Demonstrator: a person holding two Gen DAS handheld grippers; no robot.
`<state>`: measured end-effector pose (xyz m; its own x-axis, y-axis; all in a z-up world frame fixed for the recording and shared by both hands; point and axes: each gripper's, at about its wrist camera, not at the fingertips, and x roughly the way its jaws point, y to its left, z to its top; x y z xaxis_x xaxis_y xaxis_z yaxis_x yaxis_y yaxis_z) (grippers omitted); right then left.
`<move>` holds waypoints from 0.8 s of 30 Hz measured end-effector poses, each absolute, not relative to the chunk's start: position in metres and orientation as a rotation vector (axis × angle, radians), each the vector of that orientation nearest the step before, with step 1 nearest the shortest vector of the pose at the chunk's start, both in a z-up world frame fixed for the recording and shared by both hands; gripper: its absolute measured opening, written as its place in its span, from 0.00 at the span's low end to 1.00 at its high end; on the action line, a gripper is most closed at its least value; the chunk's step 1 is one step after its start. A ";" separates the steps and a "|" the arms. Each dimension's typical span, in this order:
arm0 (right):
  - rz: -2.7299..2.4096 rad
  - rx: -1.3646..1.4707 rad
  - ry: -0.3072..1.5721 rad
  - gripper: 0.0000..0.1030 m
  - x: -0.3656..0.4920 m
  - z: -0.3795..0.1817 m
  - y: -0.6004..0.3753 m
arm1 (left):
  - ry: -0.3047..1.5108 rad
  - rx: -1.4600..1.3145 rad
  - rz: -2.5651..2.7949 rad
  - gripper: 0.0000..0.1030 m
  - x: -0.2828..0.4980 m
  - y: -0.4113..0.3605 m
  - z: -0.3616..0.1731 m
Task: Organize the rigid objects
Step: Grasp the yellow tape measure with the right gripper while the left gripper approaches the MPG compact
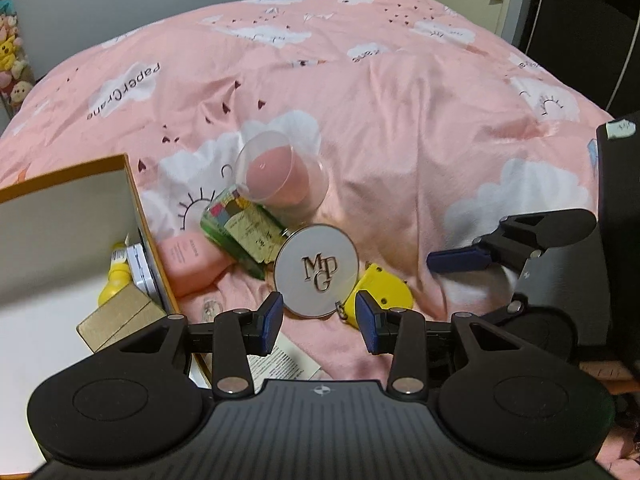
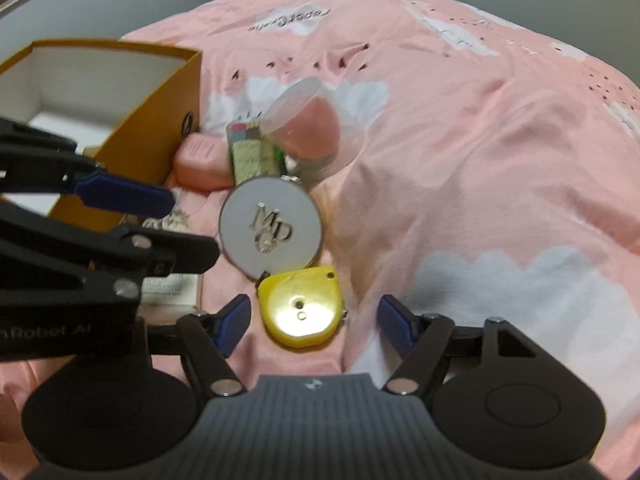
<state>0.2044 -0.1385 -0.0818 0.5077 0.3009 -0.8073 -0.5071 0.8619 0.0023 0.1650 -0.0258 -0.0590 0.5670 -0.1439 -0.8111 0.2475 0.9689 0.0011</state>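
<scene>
A small pile lies on the pink bedspread: a round white compact marked MPG (image 1: 316, 270) (image 2: 271, 227), a yellow tape measure (image 1: 380, 292) (image 2: 301, 307), a green box (image 1: 244, 230) (image 2: 252, 152), a pink case (image 1: 192, 262) (image 2: 200, 160) and a clear cup holding a pink egg-shaped sponge (image 1: 280, 172) (image 2: 312, 128). My left gripper (image 1: 320, 322) is open and empty, just in front of the compact. My right gripper (image 2: 314, 326) is open, its fingers either side of the tape measure without touching it.
An open orange box (image 1: 132, 200) (image 2: 160, 100) stands left of the pile, holding a yellow bottle (image 1: 118, 276), a tin (image 1: 140, 268) and a cardboard block (image 1: 120, 318). A paper leaflet (image 1: 280, 360) lies by the box. Plush toys (image 1: 12, 60) stand at far left.
</scene>
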 end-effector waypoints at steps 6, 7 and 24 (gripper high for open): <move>0.525 -0.269 0.956 0.28 0.207 -0.096 -0.131 | 0.918 0.168 -0.225 0.44 0.164 -0.029 -0.063; 0.544 -0.247 0.955 0.19 0.207 -0.094 -0.132 | 0.913 0.171 -0.225 0.44 0.164 -0.029 -0.063; 0.418 -0.006 0.944 0.00 0.215 -0.073 -0.191 | 0.863 0.216 -0.382 0.42 0.153 -0.046 -0.073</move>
<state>0.2149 -0.1913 -0.0732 0.5125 0.3450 -0.7863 -0.3498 0.9202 0.1758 0.1532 -0.0458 -0.0732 0.5883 -0.2386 -0.7727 0.4112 0.9110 0.0318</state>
